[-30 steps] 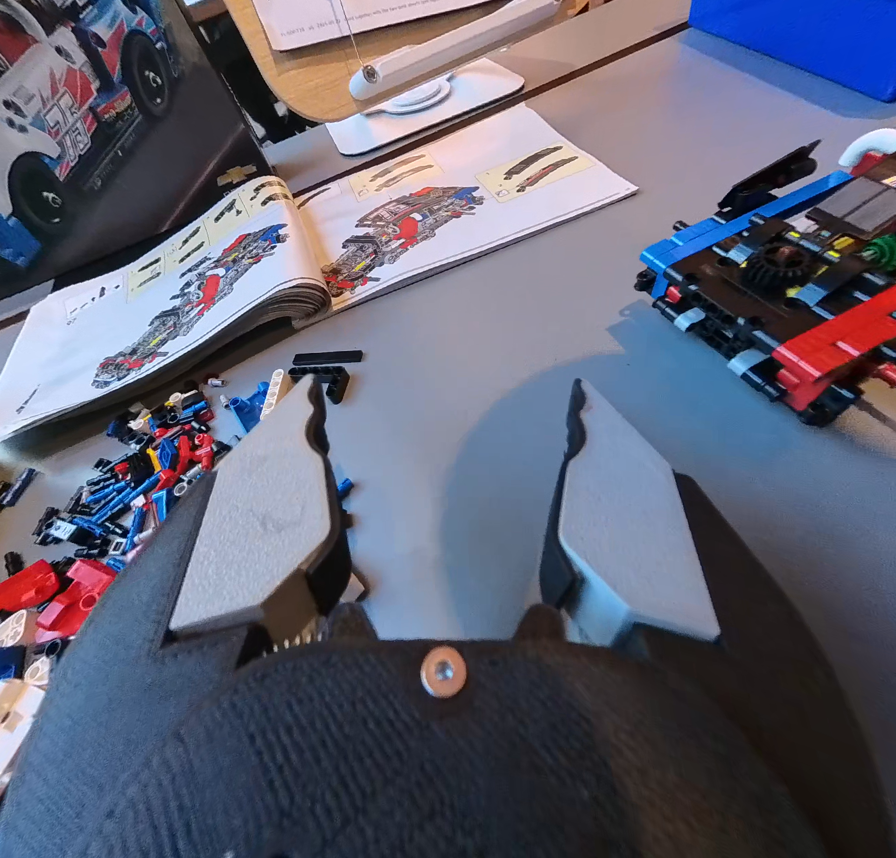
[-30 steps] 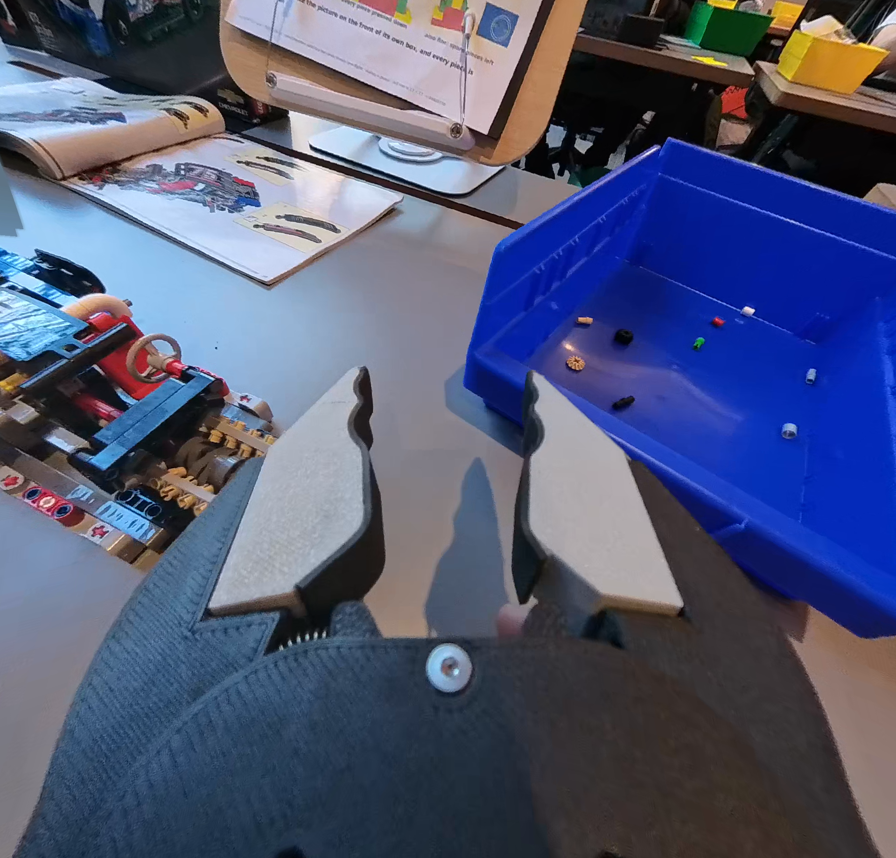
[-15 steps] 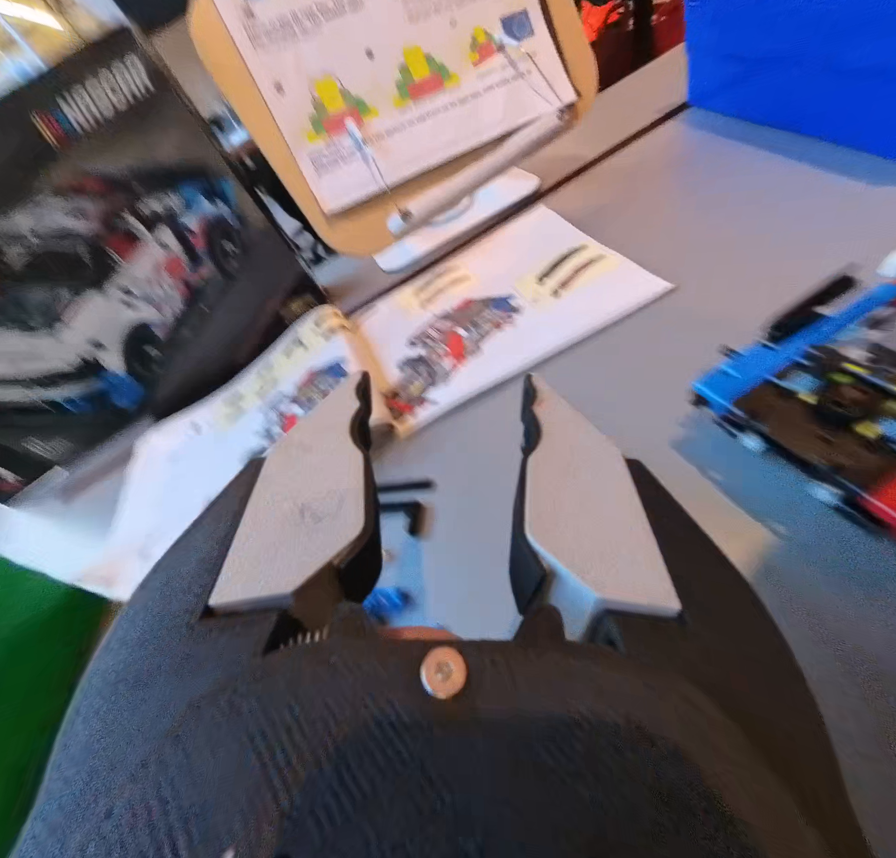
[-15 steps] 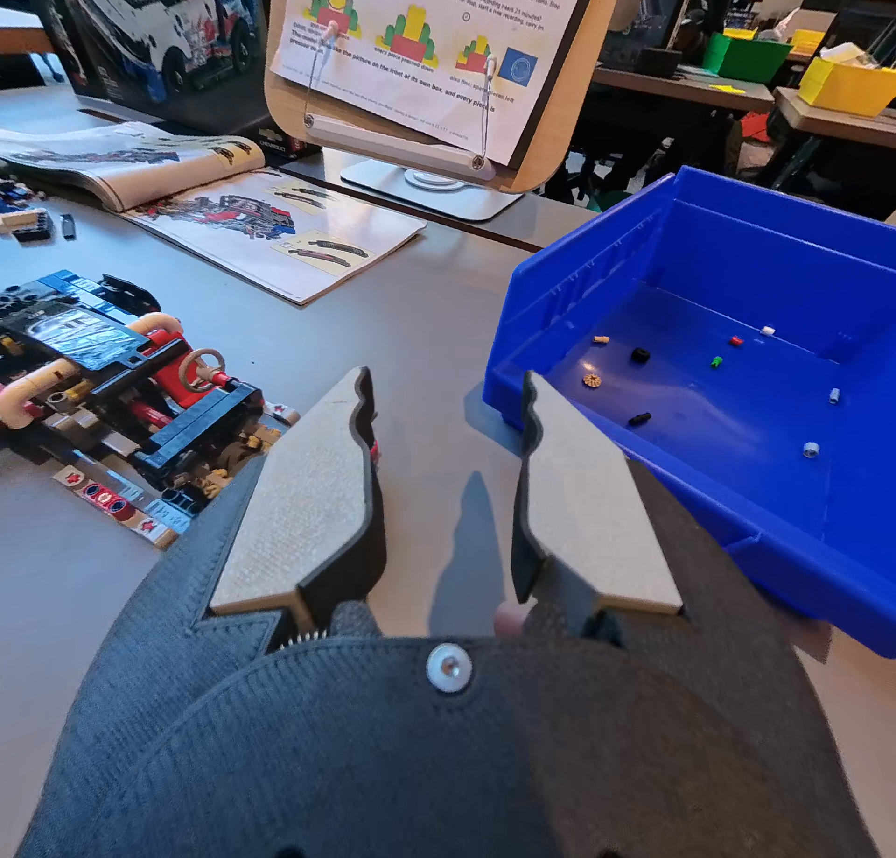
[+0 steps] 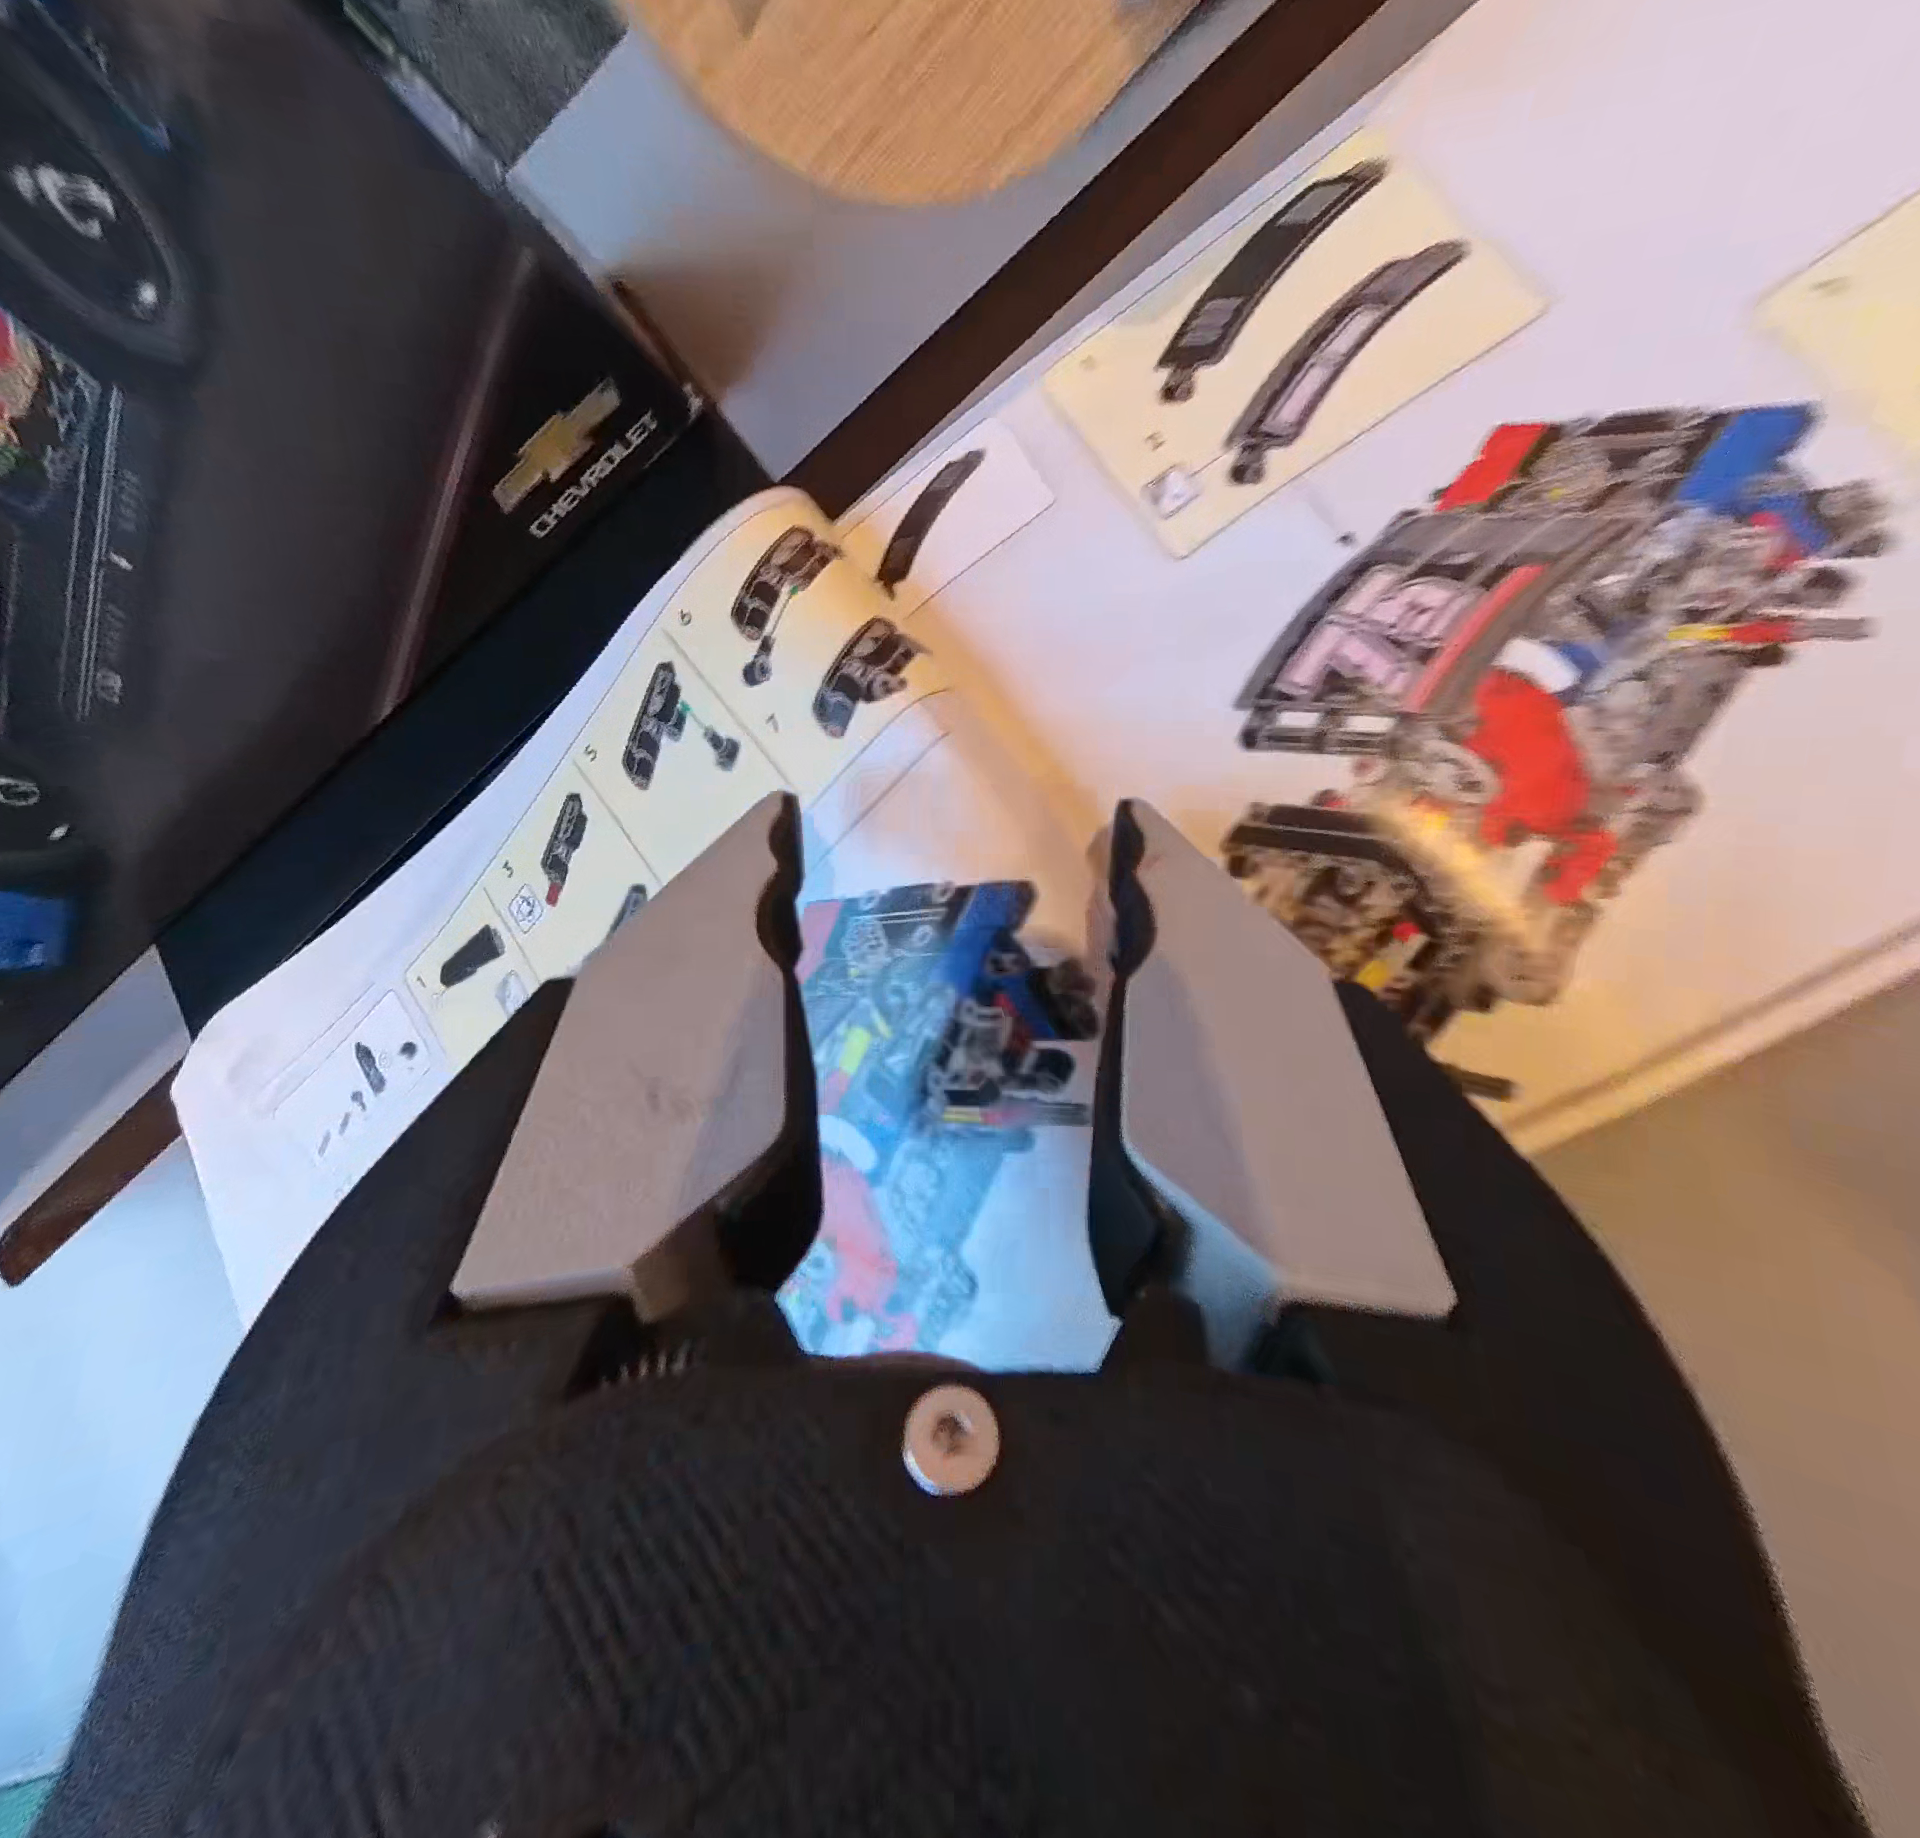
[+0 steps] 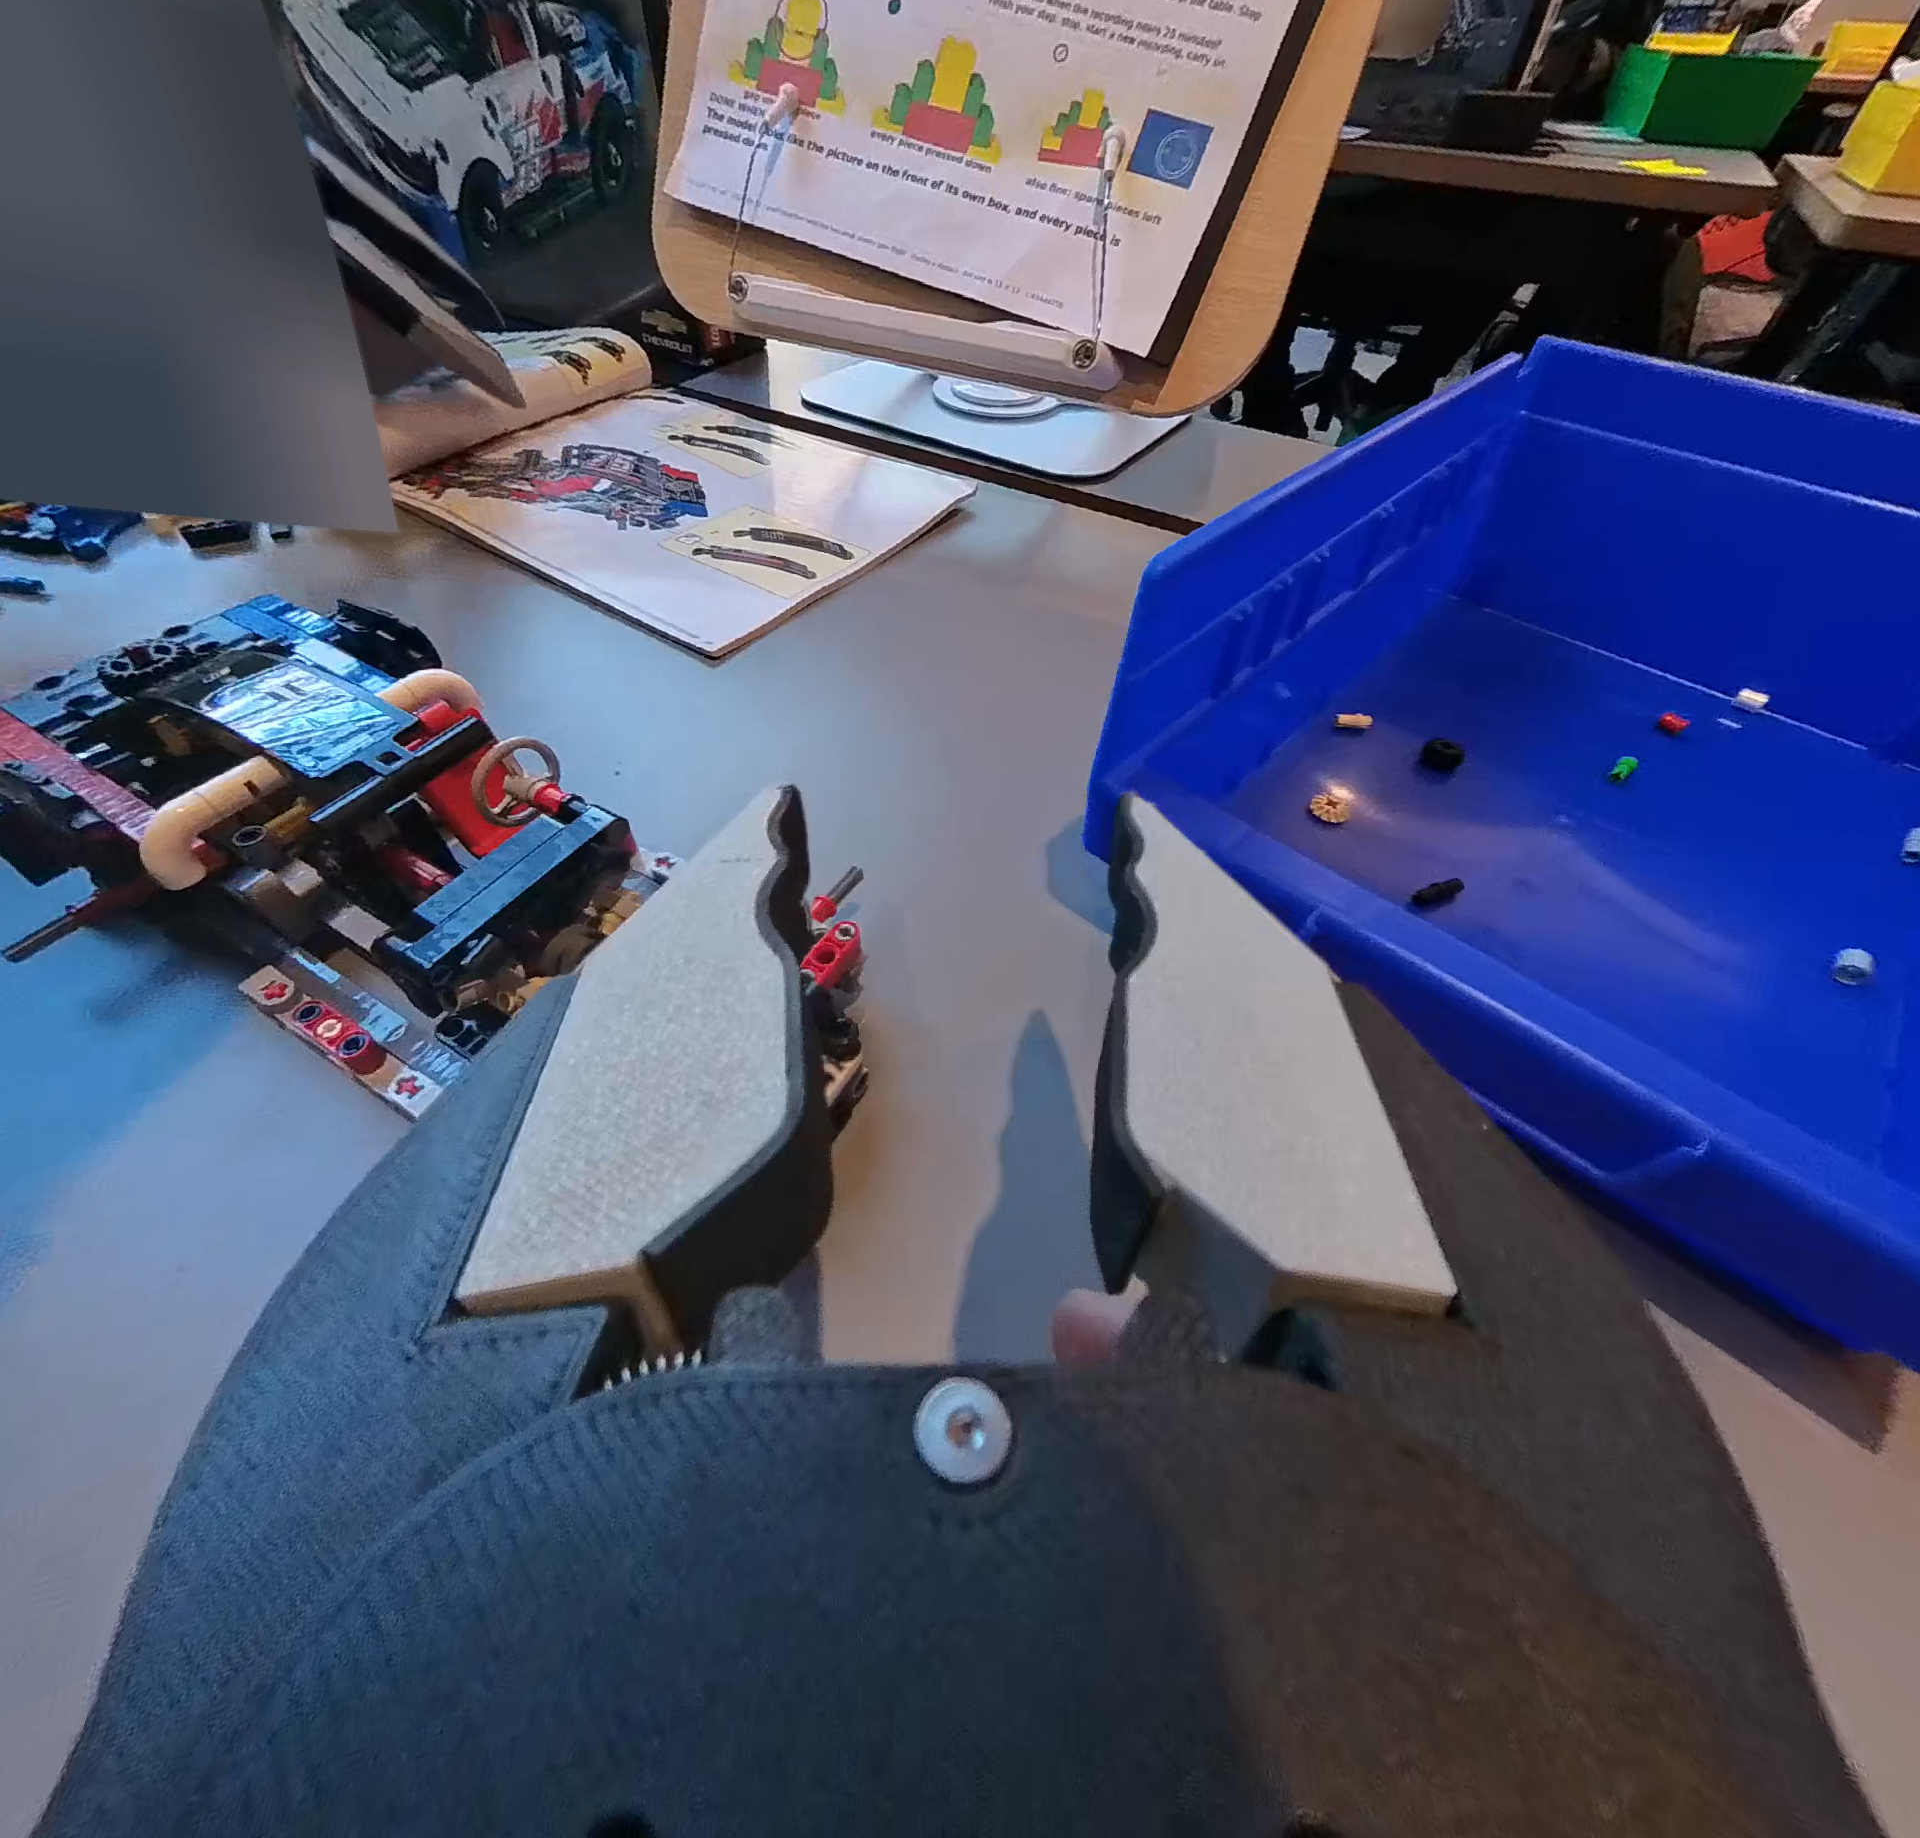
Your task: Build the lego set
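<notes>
My left gripper (image 5: pixel 951 843) is open and empty, hovering close over the open instruction booklet (image 5: pixel 1351 583), near its centre fold. The view is blurred. My right gripper (image 6: pixel 956 822) is open and empty above the grey table (image 6: pixel 935 666). The partly built car model (image 6: pixel 312 801), black, red and blue with tan pipes and a steering wheel, lies on the table to the left of the right gripper. A small red and black sub-assembly (image 6: pixel 836 967) lies beside the right gripper's left finger. The booklet also shows in the right wrist view (image 6: pixel 686 521).
A blue bin (image 6: pixel 1558 770) holding several tiny loose parts stands right of the right gripper. The black set box (image 5: pixel 260 438) stands behind the booklet. A wooden stand with a printed sheet (image 6: pixel 987 126) is at the back. Loose pieces (image 6: pixel 62 531) lie at far left. Some 45 centimeters of space lies between my two pairs of fingers.
My left gripper swung up, then dropped close over the booklet, jaws narrower than a second ago. My right gripper pulled back and rose; its jaws kept the same gap.
</notes>
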`<state>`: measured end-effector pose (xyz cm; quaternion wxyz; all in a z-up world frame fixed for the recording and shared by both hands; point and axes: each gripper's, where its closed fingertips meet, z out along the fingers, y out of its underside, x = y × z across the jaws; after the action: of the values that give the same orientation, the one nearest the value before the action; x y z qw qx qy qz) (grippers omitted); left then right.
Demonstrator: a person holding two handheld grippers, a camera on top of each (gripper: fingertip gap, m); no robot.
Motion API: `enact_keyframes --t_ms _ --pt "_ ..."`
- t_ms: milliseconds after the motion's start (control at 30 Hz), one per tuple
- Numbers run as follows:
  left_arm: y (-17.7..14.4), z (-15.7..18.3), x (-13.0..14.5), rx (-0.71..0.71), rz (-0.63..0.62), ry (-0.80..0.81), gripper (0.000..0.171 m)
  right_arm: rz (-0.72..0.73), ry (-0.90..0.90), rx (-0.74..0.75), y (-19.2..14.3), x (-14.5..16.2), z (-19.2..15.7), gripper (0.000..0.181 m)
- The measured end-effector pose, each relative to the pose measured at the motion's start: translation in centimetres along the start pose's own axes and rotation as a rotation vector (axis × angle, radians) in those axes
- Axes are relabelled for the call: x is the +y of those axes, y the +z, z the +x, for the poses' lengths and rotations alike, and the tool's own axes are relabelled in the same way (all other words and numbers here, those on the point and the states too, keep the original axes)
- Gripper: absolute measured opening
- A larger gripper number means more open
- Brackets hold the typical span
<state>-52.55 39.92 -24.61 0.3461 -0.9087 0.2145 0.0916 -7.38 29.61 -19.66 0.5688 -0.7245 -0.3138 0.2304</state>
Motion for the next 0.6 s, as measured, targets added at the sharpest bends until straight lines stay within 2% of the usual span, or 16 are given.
enact_keyframes --t_ms 67,233,400,600 --pt "0.8 -0.7 1.1 -0.01 -0.02 0.012 0.059 -0.001 0.006 -0.011 0.2 0.1 -0.1 0.054" --pt "0.9 -1.2 1.5 0.064 0.065 -0.059 0.063 -0.036 0.005 -0.011 0.9 0.8 0.1 0.053" --pt "1.0 -1.9 1.9 0.125 0.075 -0.1 0.069 -0.045 0.025 -0.008 1.2 1.1 0.5 0.05" --pt "0.6 -1.8 1.9 0.181 0.094 -0.138 0.064 -0.042 0.016 -0.01 1.2 1.0 0.5 0.05"
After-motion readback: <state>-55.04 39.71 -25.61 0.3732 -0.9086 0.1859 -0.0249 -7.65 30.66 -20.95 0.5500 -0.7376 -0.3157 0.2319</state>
